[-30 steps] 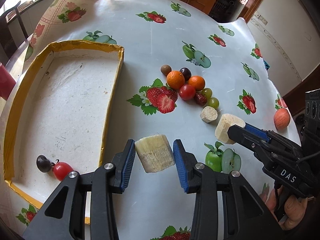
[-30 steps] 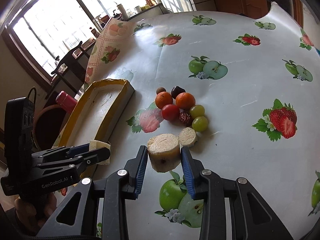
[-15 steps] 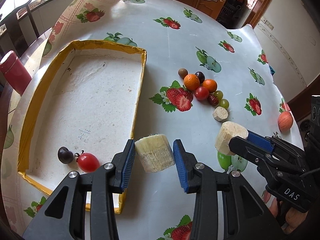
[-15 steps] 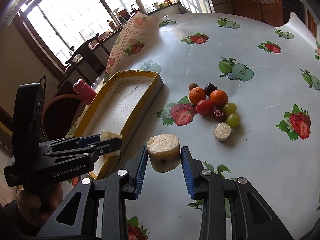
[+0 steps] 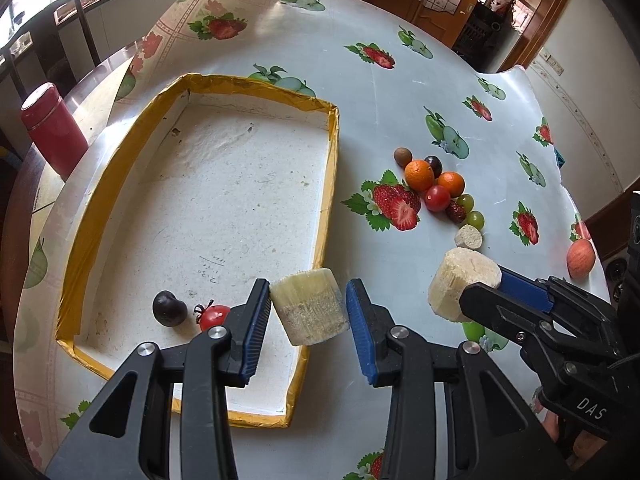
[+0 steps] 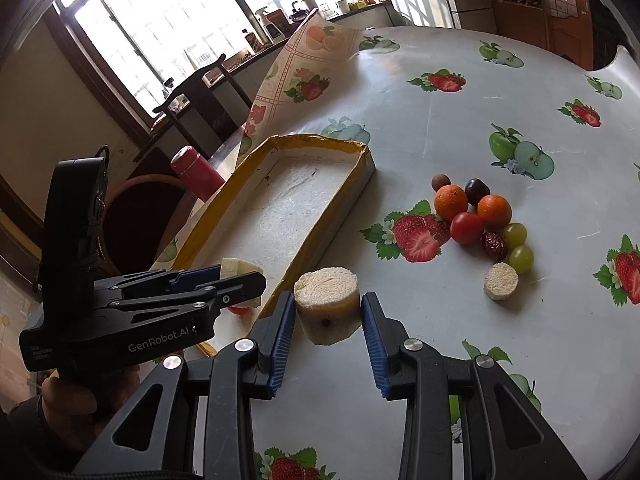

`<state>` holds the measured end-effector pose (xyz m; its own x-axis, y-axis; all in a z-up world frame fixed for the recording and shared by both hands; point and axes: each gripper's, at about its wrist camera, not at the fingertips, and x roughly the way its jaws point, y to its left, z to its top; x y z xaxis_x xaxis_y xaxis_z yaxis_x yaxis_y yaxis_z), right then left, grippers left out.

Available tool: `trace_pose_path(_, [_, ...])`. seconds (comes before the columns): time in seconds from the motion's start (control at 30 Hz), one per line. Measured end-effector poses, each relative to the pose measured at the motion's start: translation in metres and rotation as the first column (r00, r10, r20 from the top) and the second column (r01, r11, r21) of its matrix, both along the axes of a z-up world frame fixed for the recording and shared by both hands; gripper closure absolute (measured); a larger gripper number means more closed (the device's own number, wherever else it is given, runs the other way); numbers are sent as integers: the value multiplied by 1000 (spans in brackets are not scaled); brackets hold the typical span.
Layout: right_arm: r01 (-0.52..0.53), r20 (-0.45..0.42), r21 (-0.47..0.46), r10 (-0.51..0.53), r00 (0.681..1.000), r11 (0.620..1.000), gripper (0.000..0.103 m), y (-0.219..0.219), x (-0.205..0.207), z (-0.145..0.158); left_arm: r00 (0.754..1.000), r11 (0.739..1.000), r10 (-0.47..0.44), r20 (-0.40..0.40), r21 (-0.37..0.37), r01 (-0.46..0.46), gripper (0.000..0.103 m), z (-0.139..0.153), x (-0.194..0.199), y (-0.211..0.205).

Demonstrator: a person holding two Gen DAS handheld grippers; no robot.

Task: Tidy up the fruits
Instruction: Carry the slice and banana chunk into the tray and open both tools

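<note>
While tilting steeply down, we are clamping a sugarcane chunk [image 5: 310,306] in the left gripper [image 5: 307,312] over the tray [image 5: 328,184], and a second cane piece [image 6: 327,305] in the right gripper [image 6: 328,322].

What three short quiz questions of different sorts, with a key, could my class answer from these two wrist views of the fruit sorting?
1. True or false: the left tool is shut on a sugarcane piece.
2. Which items already lie in the yellow-rimmed tray?
A. two oranges
B. a dark plum and a cherry tomato
C. two green grapes
3. Fill in: the right tool grips a pale cut ____.

Key: 1 true; 2 B; 3 sugarcane chunk.
</note>
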<state>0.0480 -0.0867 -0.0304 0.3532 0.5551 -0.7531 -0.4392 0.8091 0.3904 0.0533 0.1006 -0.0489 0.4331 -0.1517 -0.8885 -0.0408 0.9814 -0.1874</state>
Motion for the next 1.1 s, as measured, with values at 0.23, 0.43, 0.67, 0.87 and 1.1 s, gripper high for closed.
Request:
trace_pose_path(0.23, [-40, 5, 10, 40, 999, 999, 68, 20, 4, 2, 999, 999, 37, -6, 1, -37, 66, -5, -1, 21])
trace_pose_path(0.43, [-86, 13, 19, 86, 996, 996, 68, 47, 9, 3, 996, 996, 86, -13, 8, -86, 66, -9, 2, 48])
trace_pose_path(0.67, [-144, 23, 25, 144, 989, 989, 68, 87, 20, 3, 988, 988, 151, -26, 19, -150, 66, -17, 9, 85])
trace_pose_path(0.87, [-179, 3, 15, 179, 984, 984, 68, 116, 29, -13, 982, 983, 183, -50, 22, -182, 66, -31, 15, 104])
trace_pose_path(1.1, [-207, -32, -11, 206, 978, 978, 68, 139, 40, -37, 980, 983, 185, -70, 26, -184, 66, -45, 20, 110])
